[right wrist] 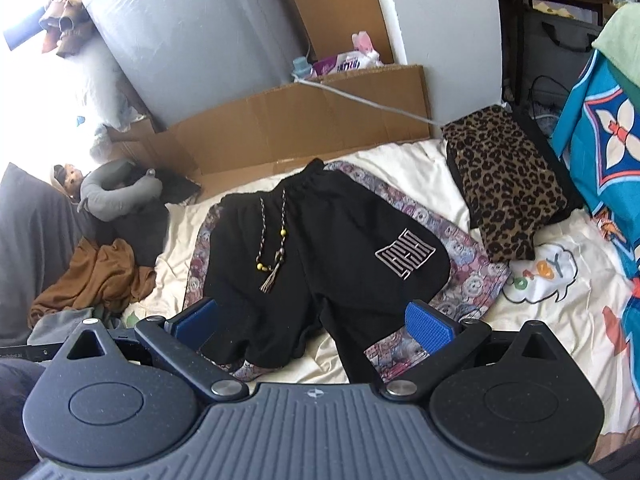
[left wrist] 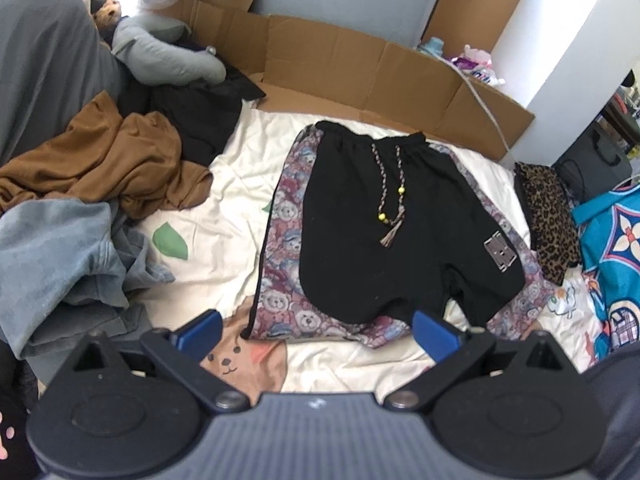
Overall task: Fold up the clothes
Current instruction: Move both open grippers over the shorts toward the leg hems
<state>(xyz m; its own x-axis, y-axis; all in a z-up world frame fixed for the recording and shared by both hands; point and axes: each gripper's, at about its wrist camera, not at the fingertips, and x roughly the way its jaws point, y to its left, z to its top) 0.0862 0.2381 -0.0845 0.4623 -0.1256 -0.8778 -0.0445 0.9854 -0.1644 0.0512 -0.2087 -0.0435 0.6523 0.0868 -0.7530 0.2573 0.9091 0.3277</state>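
Black shorts [left wrist: 384,240] with bear-print side panels, a beaded drawstring and a grey patch lie flat on a cream bedsheet [left wrist: 224,216], waistband at the far side. The same shorts [right wrist: 320,240] fill the middle of the right wrist view. My left gripper [left wrist: 320,332] hovers open just short of the leg hems, nothing between its blue pads. My right gripper [right wrist: 316,328] is open too, its pads standing over the hem of the shorts without holding any cloth.
A heap of brown [left wrist: 108,160], grey-blue and black clothes lies at the left. A folded leopard-print garment [right wrist: 508,192] sits at the right beside a blue patterned quilt [right wrist: 604,128]. Flattened cardboard [left wrist: 360,64] lines the far edge. A grey neck pillow [left wrist: 168,56] rests far left.
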